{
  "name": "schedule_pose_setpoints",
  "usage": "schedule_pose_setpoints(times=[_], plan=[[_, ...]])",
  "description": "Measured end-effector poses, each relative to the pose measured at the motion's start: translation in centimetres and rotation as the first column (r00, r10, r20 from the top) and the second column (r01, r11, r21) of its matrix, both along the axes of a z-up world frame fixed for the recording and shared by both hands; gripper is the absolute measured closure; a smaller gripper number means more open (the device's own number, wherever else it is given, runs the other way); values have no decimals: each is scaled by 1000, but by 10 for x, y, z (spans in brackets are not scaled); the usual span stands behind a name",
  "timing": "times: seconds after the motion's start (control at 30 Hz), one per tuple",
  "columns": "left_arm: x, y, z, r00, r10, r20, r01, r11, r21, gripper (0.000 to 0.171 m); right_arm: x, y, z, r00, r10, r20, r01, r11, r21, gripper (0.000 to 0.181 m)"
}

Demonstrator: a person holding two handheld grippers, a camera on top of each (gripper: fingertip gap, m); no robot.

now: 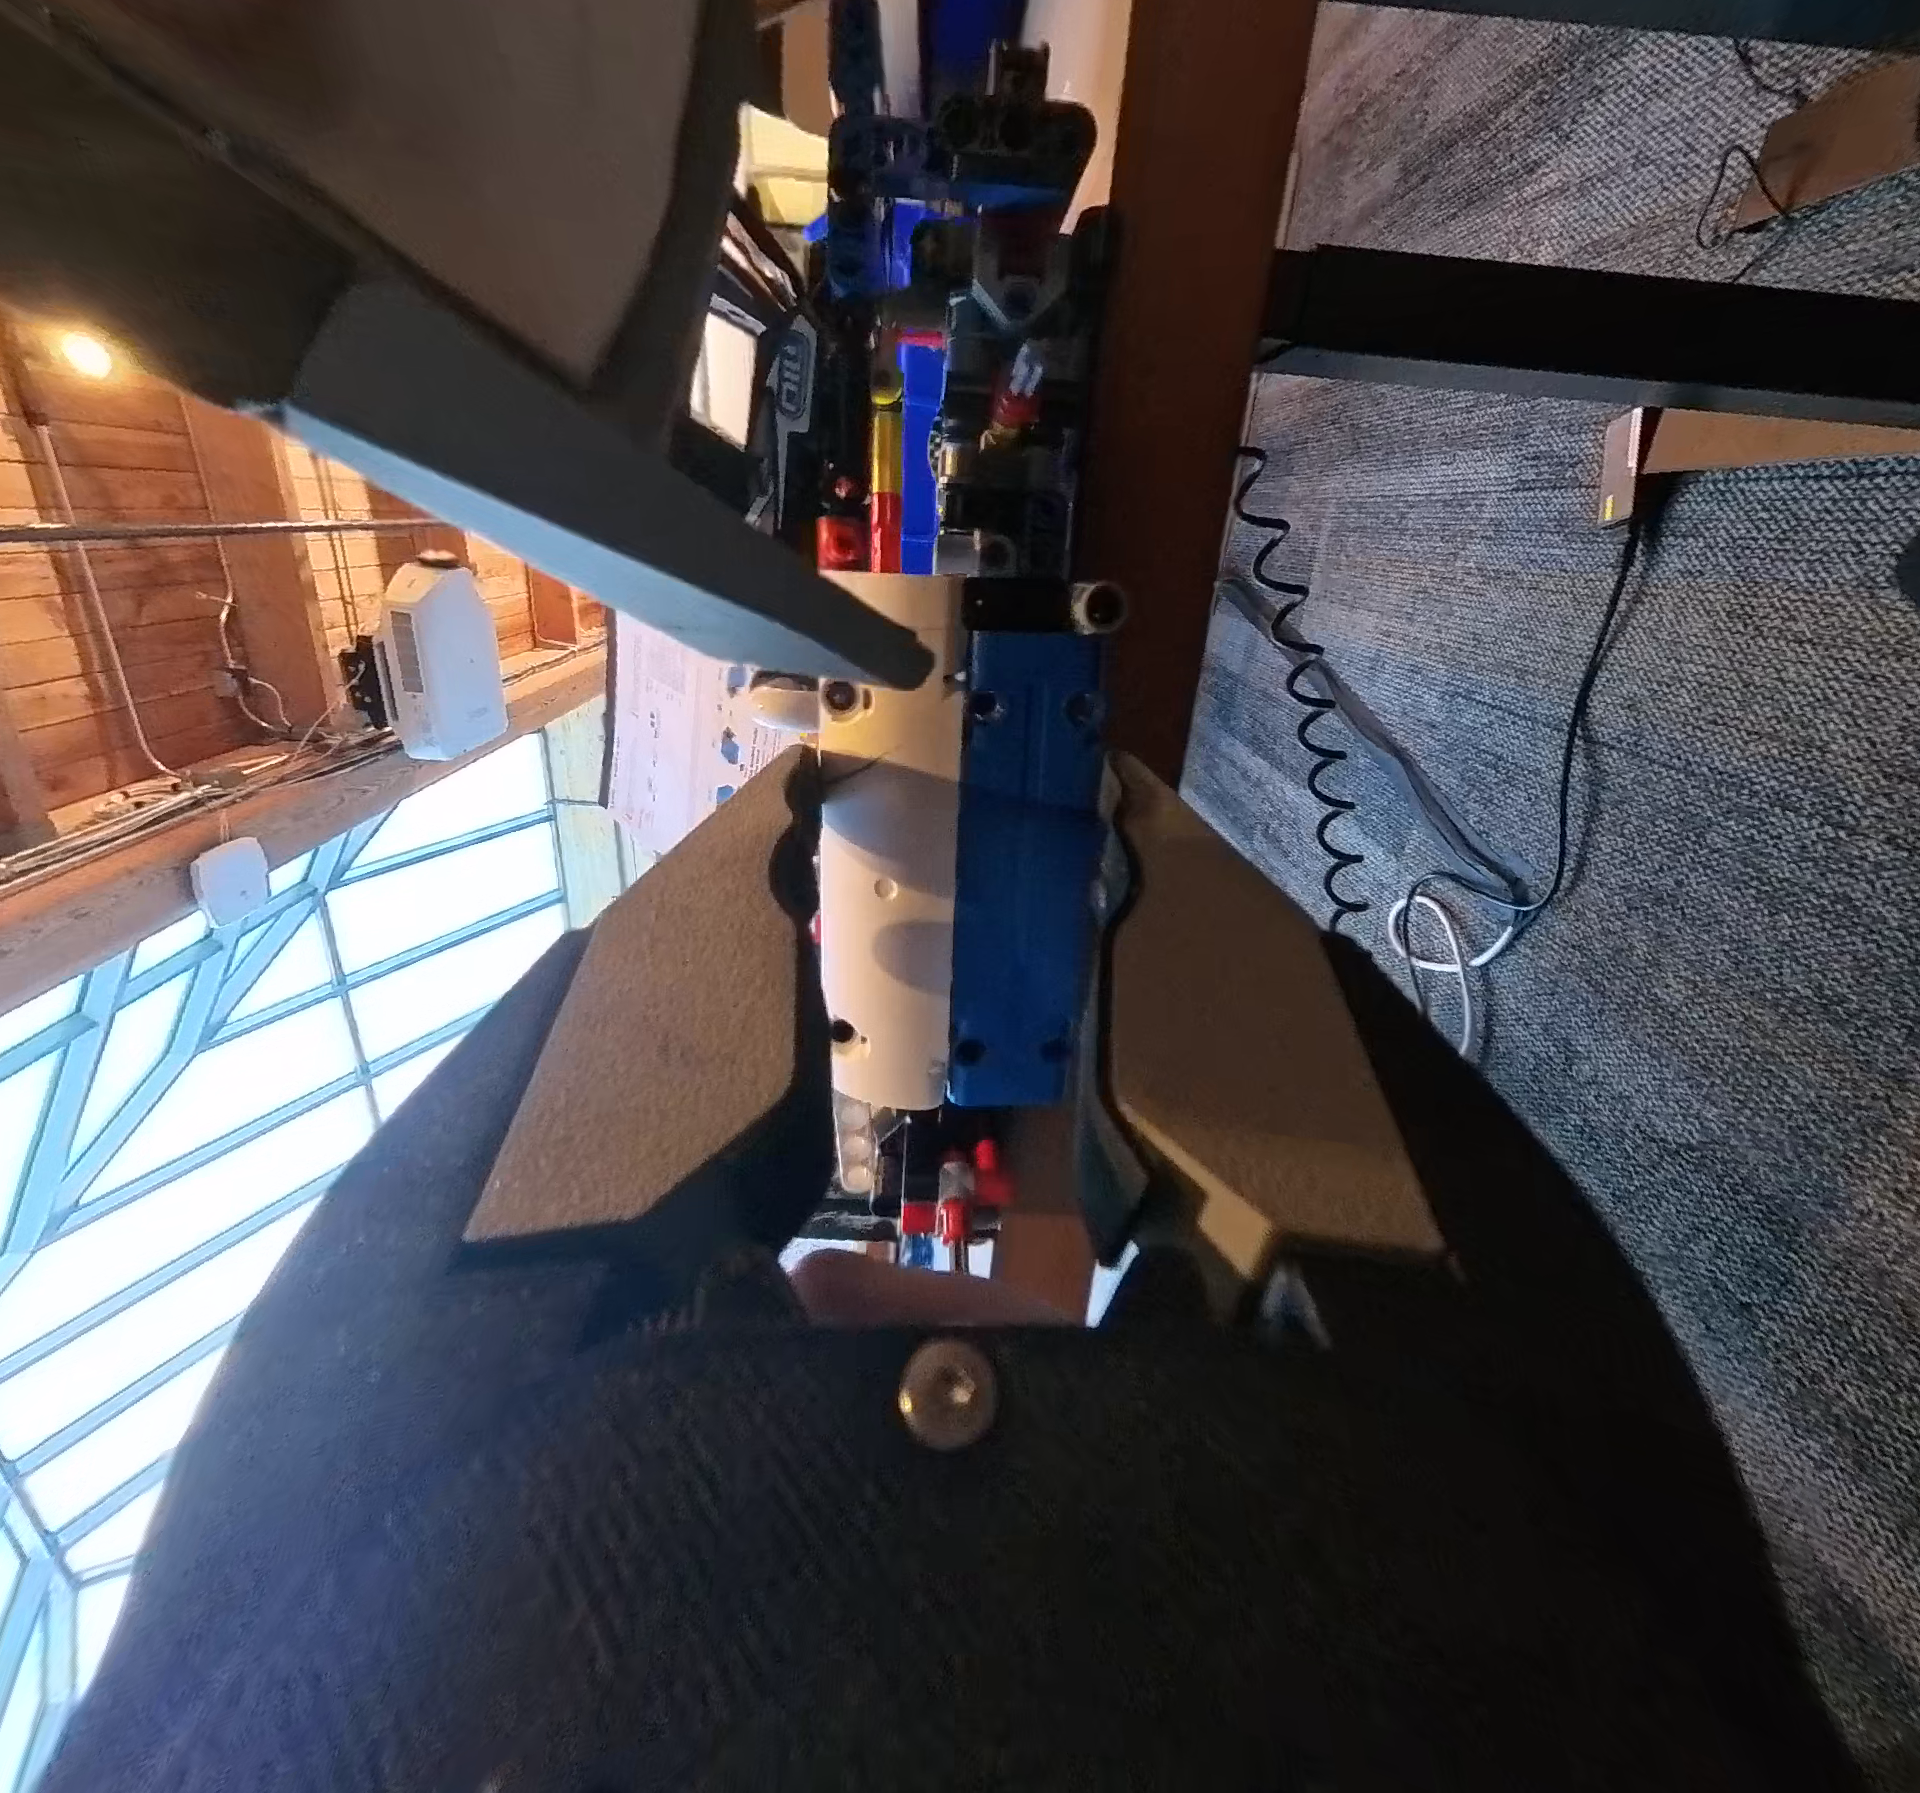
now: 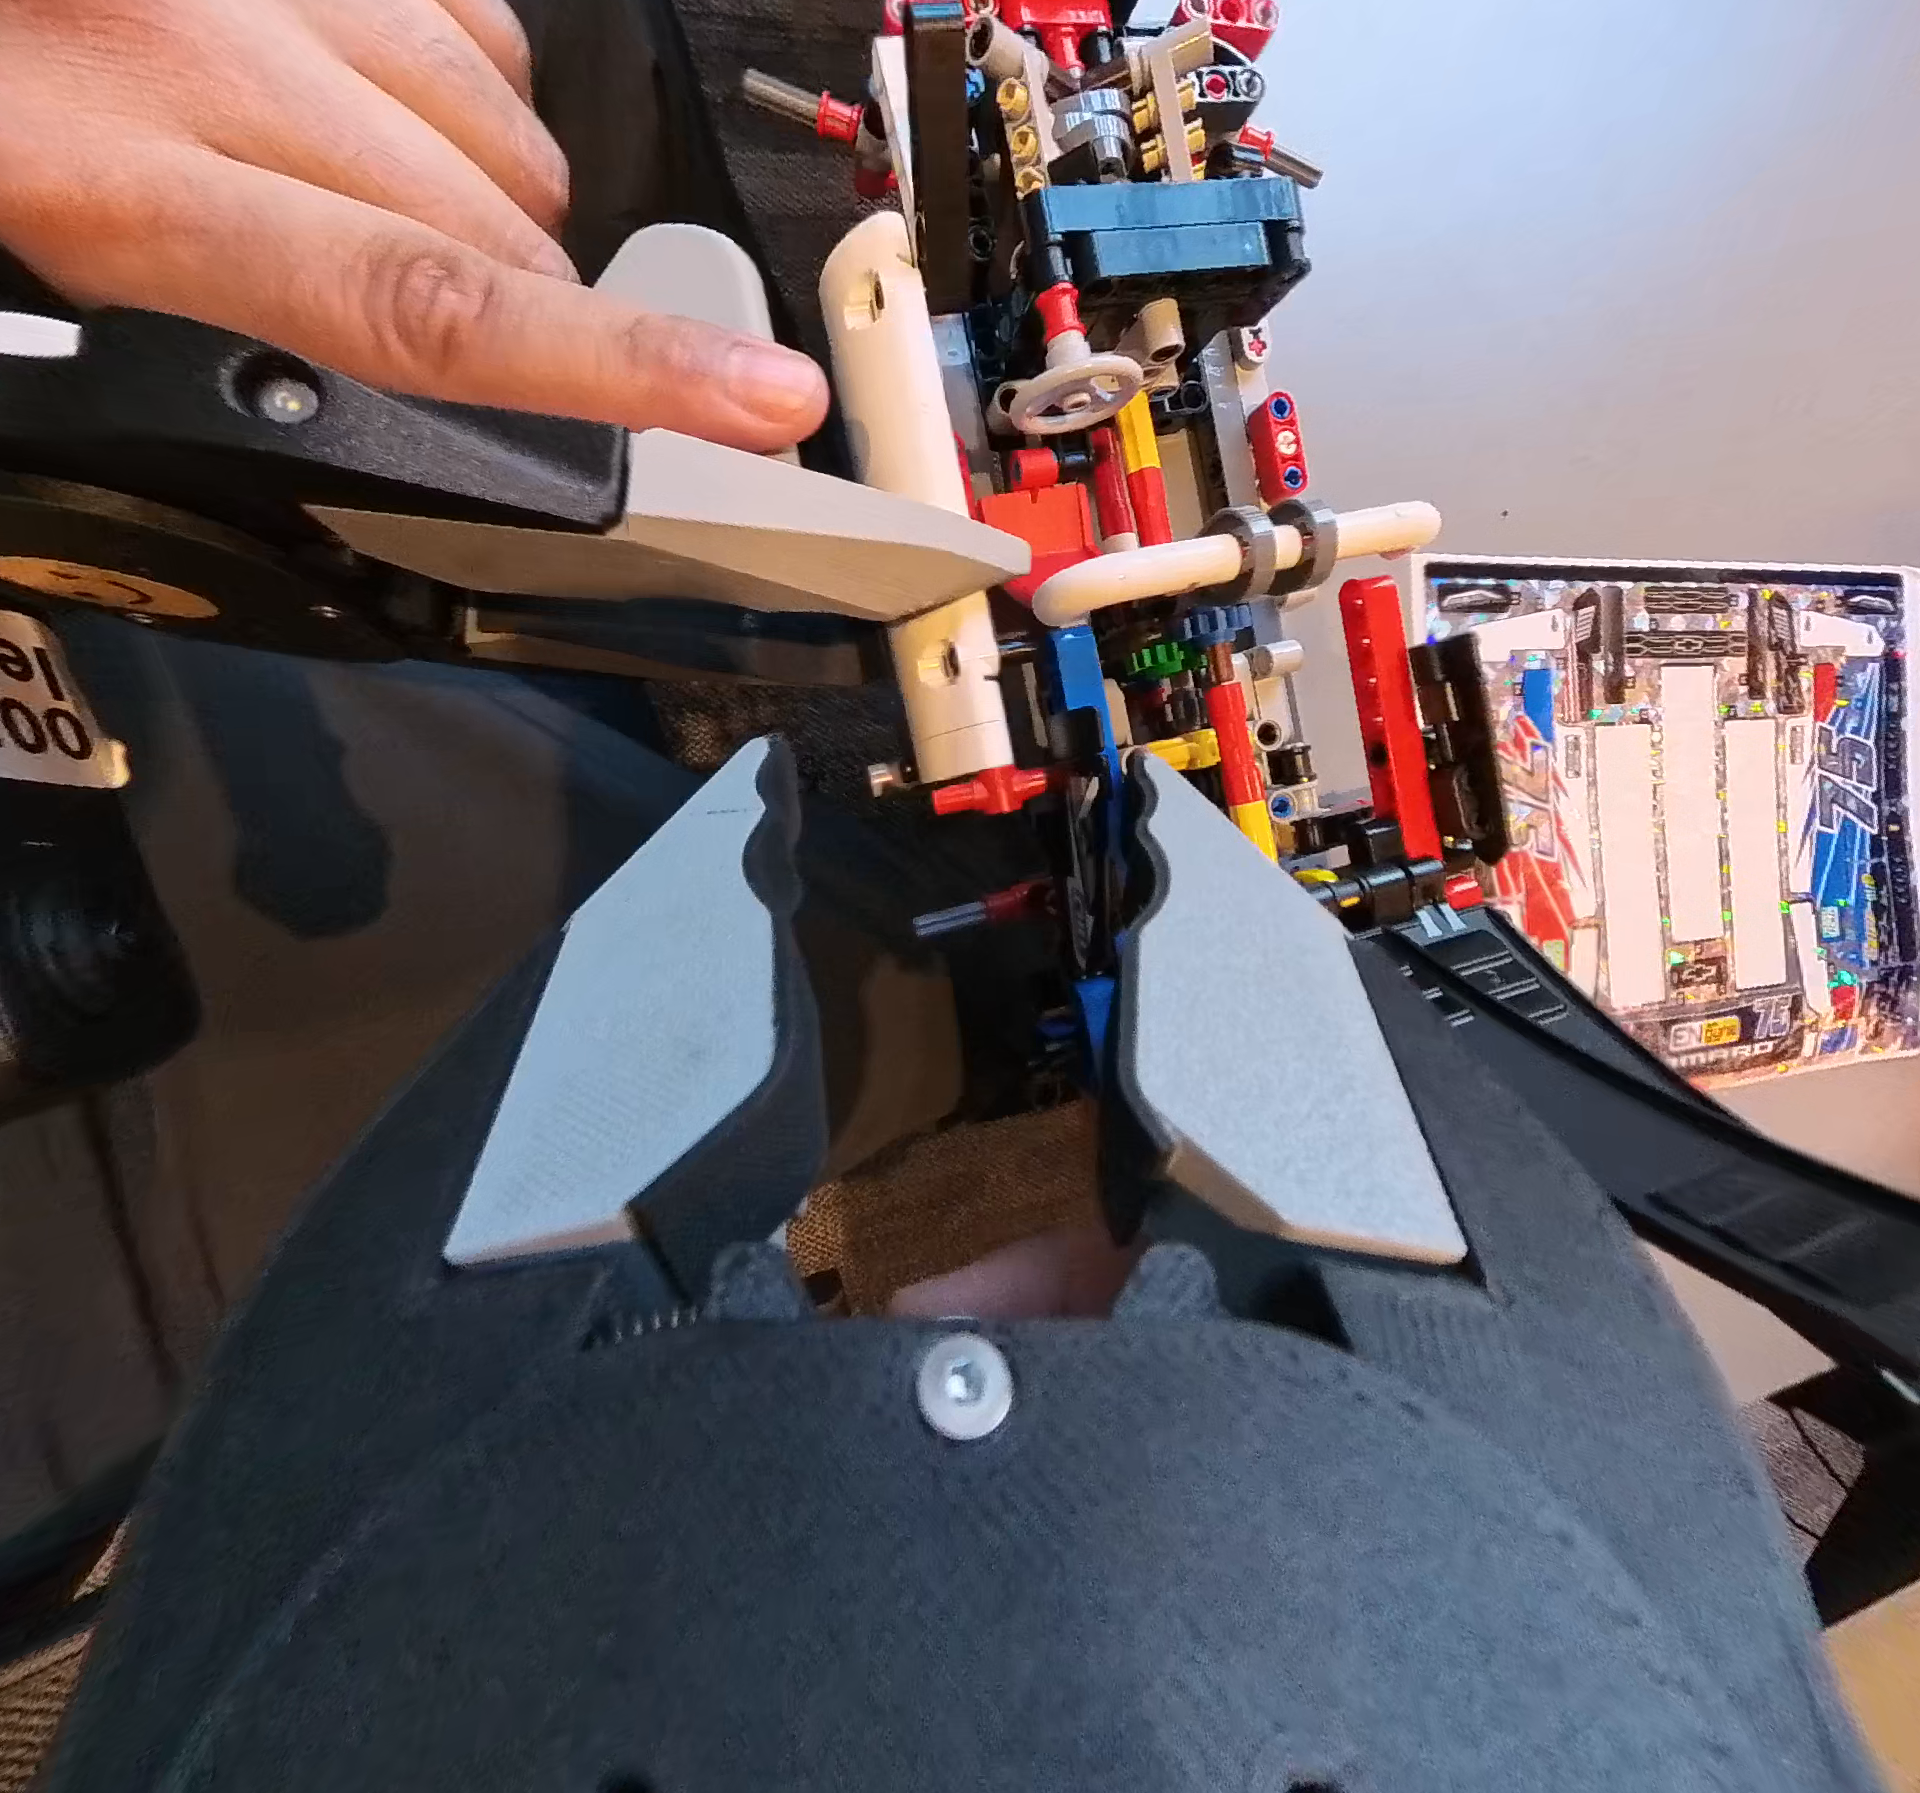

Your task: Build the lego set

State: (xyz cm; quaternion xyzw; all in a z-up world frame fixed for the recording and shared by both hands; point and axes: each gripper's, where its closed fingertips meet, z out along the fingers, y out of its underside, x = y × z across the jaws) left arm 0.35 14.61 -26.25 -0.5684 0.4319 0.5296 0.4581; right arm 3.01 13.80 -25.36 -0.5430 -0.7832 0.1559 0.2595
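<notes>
The part-built Lego car model, with a white panel and a blue panel over red, yellow and black beams, is clamped between the fingers of my left gripper. In the right wrist view the model stands upright, and the left gripper's grey finger presses on its white panel, with a person's hand above it. My right gripper is open at the model's lower end. Its right finger lies against the blue edge and its left finger is apart. One of its fingers touches the white panel.
A sticker sheet lies behind the model on the right, next to a black curved strip. The brown table edge, grey carpet, a coiled black cable and an instruction booklet surround the model.
</notes>
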Motion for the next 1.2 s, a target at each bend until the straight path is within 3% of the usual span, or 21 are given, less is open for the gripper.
schedule_pose_setpoints(times=[0.37,0.87,1.2], plan=[[2,-1,-1,1000,-14,-23,14,1000,0,121,0,4,3,999,-29,-13,29,999,14,133],[4,2,1,999,-25,-20,25,1000,-11,121,5,12,5,1000,-5,13,4,998,58,133],[3,5,1,1000,-16,-6,16,1000,-14,121,3,17,1,1000,-16,26,14,997,70,142]])
